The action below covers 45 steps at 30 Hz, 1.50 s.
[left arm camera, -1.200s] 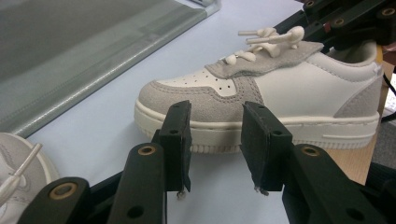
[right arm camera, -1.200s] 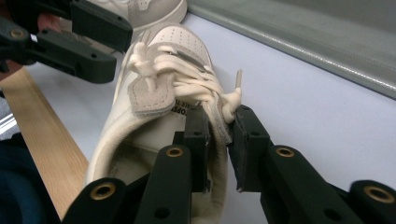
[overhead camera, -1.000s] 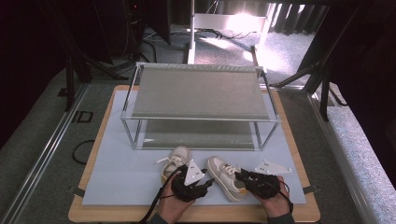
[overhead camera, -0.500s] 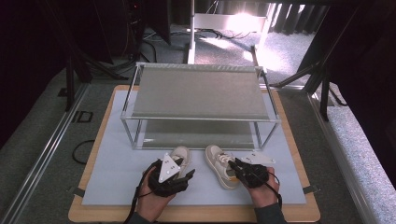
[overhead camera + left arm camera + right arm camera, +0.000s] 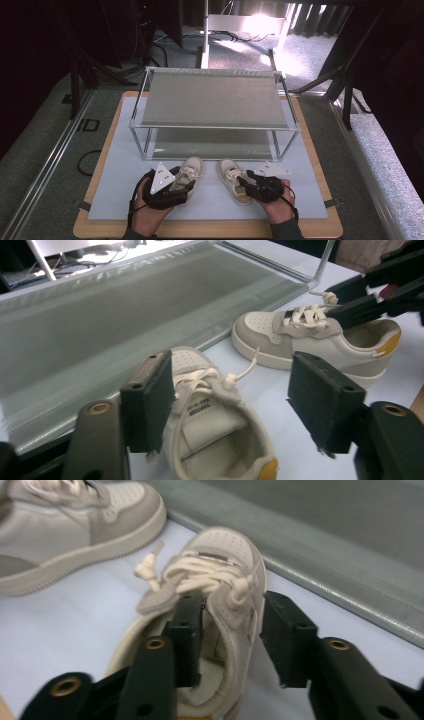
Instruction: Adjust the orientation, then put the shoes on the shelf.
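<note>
Two beige-and-white sneakers stand side by side on the pale mat, toes toward the rack. The left sneaker (image 5: 189, 171) (image 5: 210, 440) lies between the pads of my left gripper (image 5: 181, 184) (image 5: 235, 390), whose jaws have just been opening; the right pad stands clear of it. The right sneaker (image 5: 231, 179) (image 5: 220, 595) has its side wall between the pads of my right gripper (image 5: 243, 183) (image 5: 230, 630), one pad inside the shoe's mouth and one outside. Those jaws have just been opening too, and a gap shows beside the wall. Both grippers are open.
A two-tier metal-framed rack (image 5: 212, 100) with grey shelves stands just behind the shoes; its lower shelf edge (image 5: 150, 325) is close to the toes. The pale mat (image 5: 115, 185) lies on a wooden board (image 5: 210, 231). A hand holds each gripper at the near edge.
The left gripper has moved left to the heel of the left sneaker. The right hand has shifted left and forward with the right sneaker. Both pairs of jaws stand wider.
</note>
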Each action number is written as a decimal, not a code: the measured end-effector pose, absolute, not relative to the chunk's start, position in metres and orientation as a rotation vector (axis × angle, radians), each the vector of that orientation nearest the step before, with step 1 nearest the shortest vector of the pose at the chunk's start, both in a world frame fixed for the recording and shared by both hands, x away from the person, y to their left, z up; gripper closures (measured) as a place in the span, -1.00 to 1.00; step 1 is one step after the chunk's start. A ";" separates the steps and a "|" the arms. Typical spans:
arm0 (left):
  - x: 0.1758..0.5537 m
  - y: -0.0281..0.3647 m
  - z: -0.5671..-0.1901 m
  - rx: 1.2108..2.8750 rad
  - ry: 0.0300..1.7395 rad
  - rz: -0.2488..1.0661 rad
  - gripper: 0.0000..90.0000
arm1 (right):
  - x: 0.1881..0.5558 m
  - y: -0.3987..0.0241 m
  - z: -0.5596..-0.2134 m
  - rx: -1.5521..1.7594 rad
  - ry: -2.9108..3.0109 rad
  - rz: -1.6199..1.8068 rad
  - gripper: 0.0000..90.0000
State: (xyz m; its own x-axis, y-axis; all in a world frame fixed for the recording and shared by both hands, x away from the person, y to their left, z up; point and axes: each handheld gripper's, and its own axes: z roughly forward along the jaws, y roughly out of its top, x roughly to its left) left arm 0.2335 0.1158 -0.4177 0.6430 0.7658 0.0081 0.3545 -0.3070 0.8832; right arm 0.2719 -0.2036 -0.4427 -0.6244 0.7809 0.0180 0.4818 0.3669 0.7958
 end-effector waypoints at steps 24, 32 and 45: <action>0.234 0.138 -0.439 1.933 0.920 0.373 -0.81 | 0.251 -0.237 -0.440 1.024 2.311 1.381 -0.35; 0.232 0.138 -0.452 1.943 0.914 0.334 -0.87 | 0.247 -0.230 -0.448 0.983 2.357 1.373 -0.51; 0.243 0.129 -0.474 2.027 0.948 0.338 -0.87 | 0.252 -0.221 -0.465 0.990 2.411 1.286 -0.52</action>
